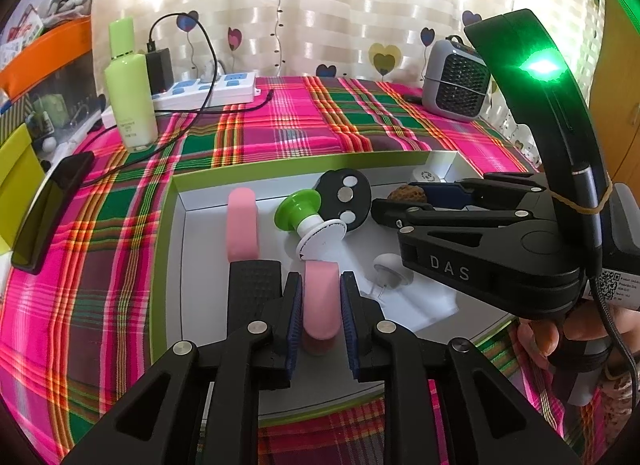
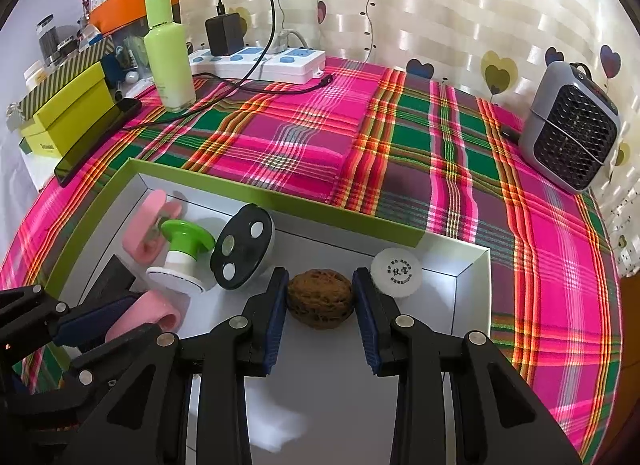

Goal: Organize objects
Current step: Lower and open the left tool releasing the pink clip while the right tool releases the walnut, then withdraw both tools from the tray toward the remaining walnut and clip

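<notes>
Pink foam piece [image 1: 320, 301] in tray [image 1: 168, 225], lower centre, long axis along fingers, pinched by left gripper [image 1: 320, 329]. Brown walnut [image 2: 320, 299] centre frame, clasped at both flanks by right gripper [image 2: 320, 321]. Green-capped stamp [image 1: 306, 221] lying loose between, nearer left gripper.

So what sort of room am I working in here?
Probably a home, perhaps a bedroom or living room, not a lab: a heart-patterned curtain, a bright plaid tablecloth, and household bits like a power strip, a lotion bottle and a small fan heater.
</notes>
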Motion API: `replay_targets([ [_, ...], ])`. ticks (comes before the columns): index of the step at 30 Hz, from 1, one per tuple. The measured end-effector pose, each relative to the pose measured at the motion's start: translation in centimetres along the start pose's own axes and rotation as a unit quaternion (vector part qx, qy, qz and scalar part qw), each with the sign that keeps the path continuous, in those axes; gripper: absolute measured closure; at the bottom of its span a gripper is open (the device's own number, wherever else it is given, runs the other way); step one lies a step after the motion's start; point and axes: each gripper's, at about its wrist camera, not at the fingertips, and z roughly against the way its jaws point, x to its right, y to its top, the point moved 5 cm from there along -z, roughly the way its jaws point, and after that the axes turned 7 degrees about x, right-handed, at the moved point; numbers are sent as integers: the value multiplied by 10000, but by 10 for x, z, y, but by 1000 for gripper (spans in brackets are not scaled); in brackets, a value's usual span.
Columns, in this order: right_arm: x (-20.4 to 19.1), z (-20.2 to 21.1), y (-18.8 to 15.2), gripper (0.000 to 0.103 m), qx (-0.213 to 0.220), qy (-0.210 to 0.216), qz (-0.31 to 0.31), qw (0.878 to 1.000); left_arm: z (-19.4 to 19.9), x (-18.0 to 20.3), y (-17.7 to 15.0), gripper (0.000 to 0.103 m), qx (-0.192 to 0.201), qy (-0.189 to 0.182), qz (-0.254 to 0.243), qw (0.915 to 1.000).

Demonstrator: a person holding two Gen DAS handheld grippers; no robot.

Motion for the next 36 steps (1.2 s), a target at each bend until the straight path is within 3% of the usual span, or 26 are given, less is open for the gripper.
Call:
replay_targets([
  [5,1,2,0,69,31,40,-57,10000,1,-1,-1,74,-4,11,13,10000],
  [11,2,12,1,60,184,26,-137,9997,6,0,-1,69,18,16,14,10000],
  [36,-14,82,-20,56,692,130,-547,9960,62,12,-17,63,255,85,46,9996],
])
